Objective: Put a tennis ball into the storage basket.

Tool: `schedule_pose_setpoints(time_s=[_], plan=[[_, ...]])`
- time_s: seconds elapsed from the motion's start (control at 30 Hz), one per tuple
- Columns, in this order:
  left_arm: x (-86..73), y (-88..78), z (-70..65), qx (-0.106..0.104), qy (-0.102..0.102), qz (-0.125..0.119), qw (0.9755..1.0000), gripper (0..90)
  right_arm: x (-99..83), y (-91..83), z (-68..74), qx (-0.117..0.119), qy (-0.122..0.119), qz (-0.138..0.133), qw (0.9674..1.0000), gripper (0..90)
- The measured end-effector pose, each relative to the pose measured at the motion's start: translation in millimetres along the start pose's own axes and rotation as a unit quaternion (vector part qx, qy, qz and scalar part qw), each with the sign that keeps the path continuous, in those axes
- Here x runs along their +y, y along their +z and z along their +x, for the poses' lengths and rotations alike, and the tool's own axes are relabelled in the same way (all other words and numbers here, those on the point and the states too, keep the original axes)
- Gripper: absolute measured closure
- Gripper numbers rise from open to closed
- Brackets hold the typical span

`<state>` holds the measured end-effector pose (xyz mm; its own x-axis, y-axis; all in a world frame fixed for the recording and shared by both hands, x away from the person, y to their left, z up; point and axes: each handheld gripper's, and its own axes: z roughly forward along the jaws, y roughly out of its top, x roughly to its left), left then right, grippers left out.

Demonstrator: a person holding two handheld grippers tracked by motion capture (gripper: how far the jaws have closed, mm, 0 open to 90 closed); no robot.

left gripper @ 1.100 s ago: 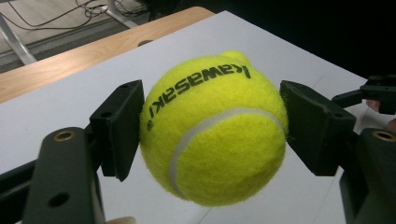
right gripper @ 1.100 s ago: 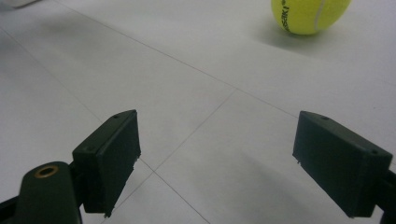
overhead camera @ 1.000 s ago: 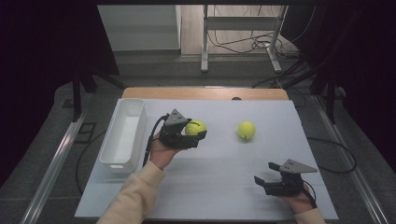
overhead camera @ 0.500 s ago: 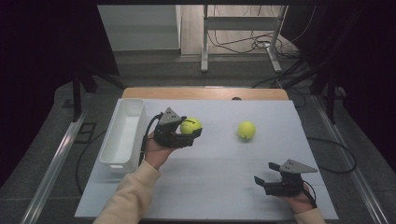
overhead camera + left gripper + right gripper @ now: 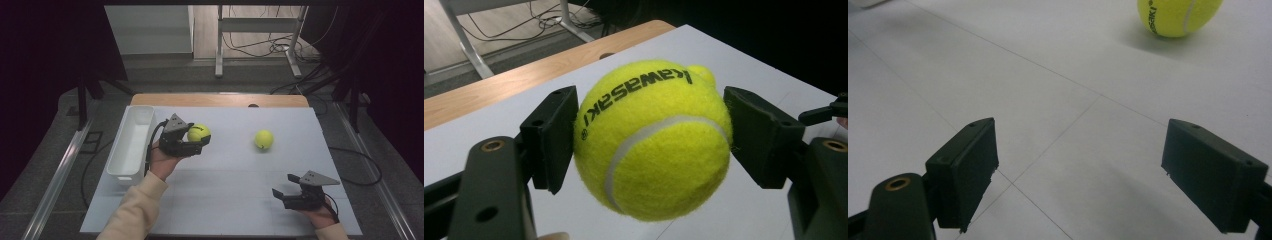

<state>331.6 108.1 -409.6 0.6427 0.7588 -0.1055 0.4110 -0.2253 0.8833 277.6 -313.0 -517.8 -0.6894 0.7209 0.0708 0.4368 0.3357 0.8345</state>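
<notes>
A yellow tennis ball [image 5: 199, 131] with black lettering hangs just above the white table top [image 5: 225, 190], left of centre. My left gripper [image 5: 197, 139] is shut on it; in the left gripper view both pads press the sides of the tennis ball [image 5: 659, 165]. A second tennis ball [image 5: 263, 139] lies on the table right of centre, and its top peeks out behind the held one [image 5: 702, 73]. Near the front right edge my right gripper [image 5: 286, 194] rests low and open, with bare table between its jaws [image 5: 1080, 175]. The second tennis ball [image 5: 1178, 15] lies ahead of it.
A long white bin [image 5: 131, 145] stands along the table's left side, just left of my left hand. Beyond the table's wooden far edge [image 5: 220, 100] are a metal stand and loose cables on the floor. Dark floor surrounds the table.
My left gripper has carried the held ball a little to the left, toward the white bin. The right gripper and the loose ball have stayed put.
</notes>
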Motion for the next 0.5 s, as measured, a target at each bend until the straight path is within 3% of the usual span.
schedule_pose_setpoints(time_s=[0.5], plan=[[-1.7,-10.0,12.8,0.015,-0.009,-0.007,0.9998,26.2,0.0,-0.2,-0.5,0.000,0.000,-0.001,1.0000,15.6]])
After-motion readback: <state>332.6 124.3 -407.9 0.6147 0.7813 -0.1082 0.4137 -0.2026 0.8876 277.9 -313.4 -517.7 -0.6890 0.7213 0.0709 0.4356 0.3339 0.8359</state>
